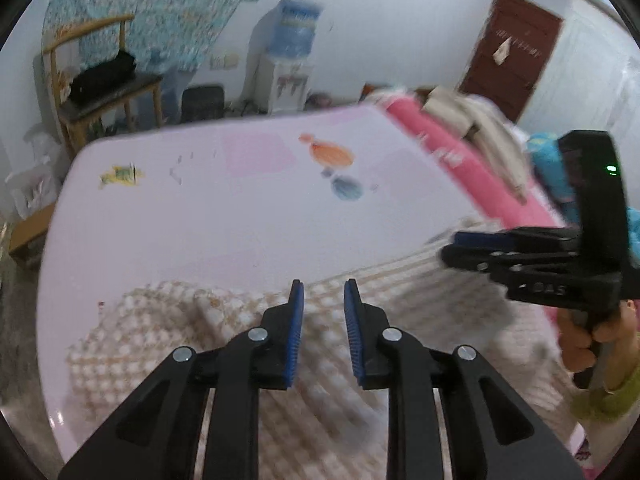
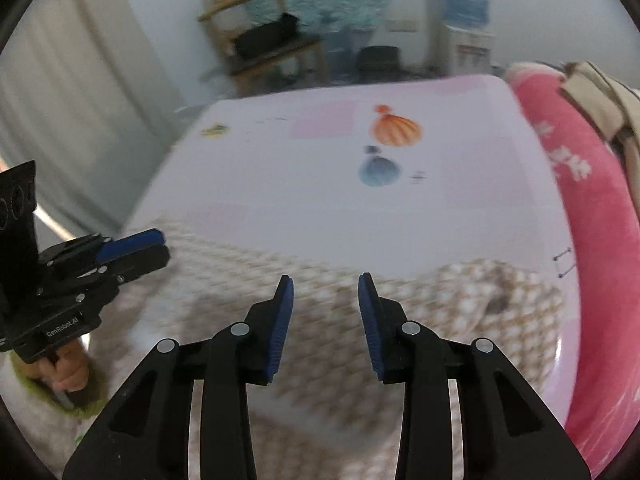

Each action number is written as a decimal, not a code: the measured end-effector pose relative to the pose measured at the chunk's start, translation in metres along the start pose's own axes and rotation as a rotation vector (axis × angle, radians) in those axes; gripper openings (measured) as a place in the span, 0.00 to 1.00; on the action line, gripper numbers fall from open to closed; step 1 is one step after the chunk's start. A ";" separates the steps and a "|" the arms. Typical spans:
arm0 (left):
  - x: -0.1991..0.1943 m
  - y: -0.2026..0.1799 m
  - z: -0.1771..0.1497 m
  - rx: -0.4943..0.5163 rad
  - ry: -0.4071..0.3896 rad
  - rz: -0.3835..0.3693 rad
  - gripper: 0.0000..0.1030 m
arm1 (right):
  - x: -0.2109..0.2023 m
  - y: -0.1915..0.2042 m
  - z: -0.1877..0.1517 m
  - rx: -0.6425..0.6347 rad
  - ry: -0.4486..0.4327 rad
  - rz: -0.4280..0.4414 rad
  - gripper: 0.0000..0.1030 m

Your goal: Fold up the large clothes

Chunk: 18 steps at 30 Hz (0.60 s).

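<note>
A beige-and-white checked garment (image 1: 248, 320) lies rumpled on the near part of a pale pink printed sheet (image 1: 240, 208); it also fills the lower half of the right wrist view (image 2: 460, 304). My left gripper (image 1: 323, 285) hovers over the garment's middle, blue pads apart, nothing pinched between them. My right gripper (image 2: 325, 278) hangs above the cloth, jaws parted and empty. Each gripper shows in the other's view: the right one (image 1: 452, 248) at the right edge, the left one (image 2: 160, 244) at the left edge. A hand (image 1: 580, 344) holds the right gripper's handle.
A pink rolled blanket (image 2: 592, 208) with beige clothes (image 1: 472, 120) on it borders the sheet's right side. Beyond the far edge stand a wooden chair (image 1: 100, 92) with a black bag, a black bin (image 1: 202, 102), a water dispenser (image 1: 290, 60) and a brown door (image 1: 516, 52).
</note>
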<state>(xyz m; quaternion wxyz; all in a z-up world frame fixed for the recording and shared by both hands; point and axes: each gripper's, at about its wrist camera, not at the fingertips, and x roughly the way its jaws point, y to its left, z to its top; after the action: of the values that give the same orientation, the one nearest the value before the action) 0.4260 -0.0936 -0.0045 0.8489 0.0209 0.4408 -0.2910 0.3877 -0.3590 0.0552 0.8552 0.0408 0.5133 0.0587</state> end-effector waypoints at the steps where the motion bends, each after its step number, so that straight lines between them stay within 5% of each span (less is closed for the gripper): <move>1: 0.016 0.007 -0.003 -0.013 0.052 0.032 0.20 | 0.008 -0.004 -0.002 -0.013 0.015 -0.017 0.31; 4: 0.022 0.020 -0.015 -0.028 0.066 0.004 0.19 | 0.007 -0.011 -0.012 -0.038 -0.004 0.002 0.31; 9: 0.000 0.015 -0.020 0.044 0.027 0.063 0.19 | -0.013 -0.013 -0.010 -0.001 -0.008 -0.016 0.32; 12: -0.015 -0.001 -0.015 0.102 -0.029 -0.011 0.19 | -0.025 0.012 -0.014 -0.069 -0.055 0.090 0.35; 14: -0.011 -0.015 -0.017 0.147 0.001 -0.027 0.19 | -0.016 0.029 -0.022 -0.119 -0.020 0.085 0.38; 17: 0.013 -0.029 -0.039 0.228 0.119 0.045 0.19 | -0.002 0.036 -0.040 -0.171 0.032 0.019 0.40; 18: 0.010 -0.029 -0.046 0.247 0.092 0.056 0.20 | -0.006 0.036 -0.045 -0.180 0.023 0.010 0.40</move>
<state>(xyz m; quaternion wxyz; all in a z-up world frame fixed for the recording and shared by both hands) 0.3820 -0.1090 -0.0337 0.8265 0.1508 0.4394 -0.3180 0.3428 -0.3237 0.0437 0.8491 -0.0344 0.5157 0.1095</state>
